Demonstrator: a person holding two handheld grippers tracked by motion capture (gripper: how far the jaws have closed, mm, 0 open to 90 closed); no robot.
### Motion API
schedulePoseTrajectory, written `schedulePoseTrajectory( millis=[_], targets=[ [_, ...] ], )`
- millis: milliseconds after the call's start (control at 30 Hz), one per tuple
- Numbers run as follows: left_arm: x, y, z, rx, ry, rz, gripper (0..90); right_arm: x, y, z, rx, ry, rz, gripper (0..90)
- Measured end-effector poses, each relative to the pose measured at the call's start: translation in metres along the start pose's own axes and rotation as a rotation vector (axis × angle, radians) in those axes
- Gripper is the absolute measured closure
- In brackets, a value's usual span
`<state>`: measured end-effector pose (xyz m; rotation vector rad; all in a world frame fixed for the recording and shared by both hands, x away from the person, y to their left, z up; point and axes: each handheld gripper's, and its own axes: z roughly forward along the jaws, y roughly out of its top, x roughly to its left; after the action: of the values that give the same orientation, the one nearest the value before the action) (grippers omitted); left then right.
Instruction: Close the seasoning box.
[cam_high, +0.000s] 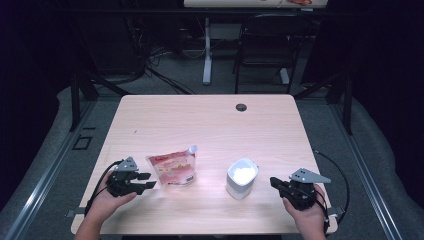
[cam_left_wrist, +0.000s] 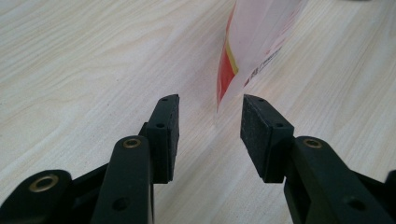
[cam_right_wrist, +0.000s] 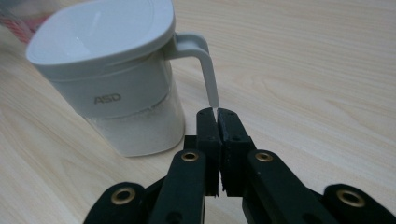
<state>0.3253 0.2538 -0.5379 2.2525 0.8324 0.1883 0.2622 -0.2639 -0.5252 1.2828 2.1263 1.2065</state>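
White jar's (cam_right_wrist: 107, 79) handle (cam_right_wrist: 205, 70) seemingly pinched by right tool (cam_right_wrist: 218, 116).

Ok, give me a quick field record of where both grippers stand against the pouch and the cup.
left gripper: jaws open, tips at the pouch's lower corner, no pad touching it
pouch: red and white, on the table near the left gripper
right gripper: jaws nearly shut on the tip of the cup handle
cup: white, upright, white contents inside
table: light wood
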Motion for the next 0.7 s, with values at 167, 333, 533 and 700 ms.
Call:
schedulePoseTrajectory(
  millis=[167,333,533,700],
  targets=[
    [0.0,0.0,0.001,0.003,0.001,-0.002,57.5,-0.001,-0.006,0.008,0.035,-0.005,-0.005,86.3],
    [0.0,0.0,0.001,0.004,0.002,-0.001,57.4,-0.004,-0.011,0.015,0.049,-0.004,0.017,83.5],
    [0.0,0.0,0.002,0.008,0.008,0.0,56.7,-0.006,-0.015,0.018,0.058,-0.016,0.022,72.1],
    [0.0,0.0,0.003,0.012,0.02,0.0,55.5,-0.01,-0.02,0.019,0.053,-0.025,0.06,60.8]
  ],
)
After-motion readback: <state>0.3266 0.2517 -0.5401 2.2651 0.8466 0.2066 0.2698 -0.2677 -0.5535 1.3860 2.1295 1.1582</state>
